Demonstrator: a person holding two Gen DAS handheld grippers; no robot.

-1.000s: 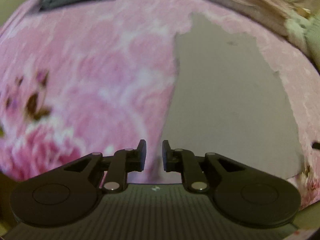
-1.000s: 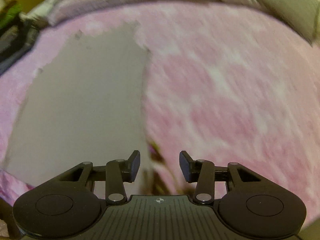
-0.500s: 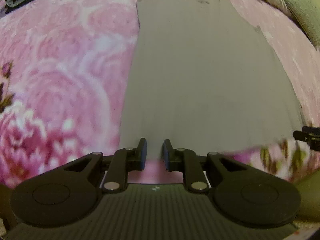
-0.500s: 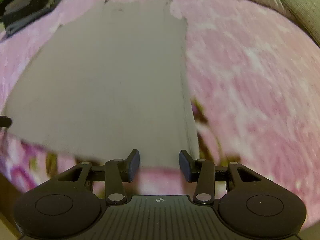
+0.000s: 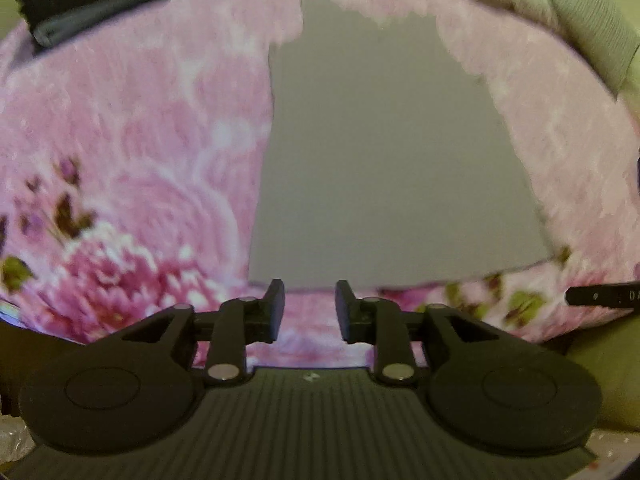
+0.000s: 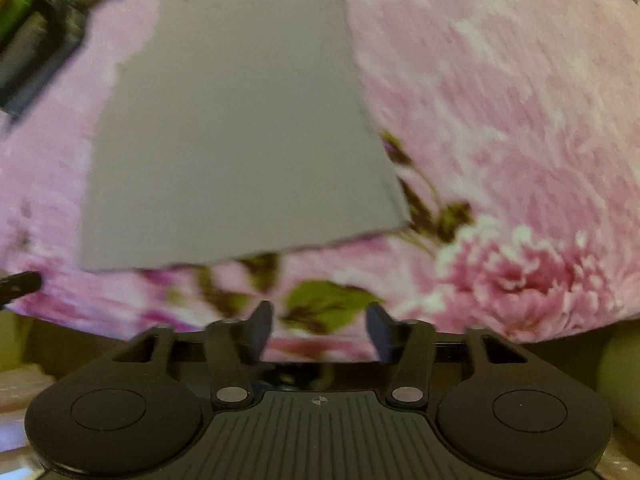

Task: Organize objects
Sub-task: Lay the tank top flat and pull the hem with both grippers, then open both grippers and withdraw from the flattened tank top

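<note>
On floral blanket (image 5: 140, 140), flat grey cloth (image 5: 380, 160); left gripper (image 5: 310, 304), right gripper (image 6: 320, 328) spread, empty; risk snagging blanket too.

A flat cloth (image 5: 392, 168) lies spread on the patterned blanket (image 5: 132, 128), its near edge toward me. I have my left gripper (image 5: 310, 306) just before that edge, toward its left corner — my right gripper (image 6: 320, 332) sits further back from the edge, below the cloth's (image 6: 236, 136) right half. A folded item (image 5: 92, 0) lies at the far left, well apart from the cloth. A cushion (image 5: 596, 24) sits behind the blanket at the far right.
</note>
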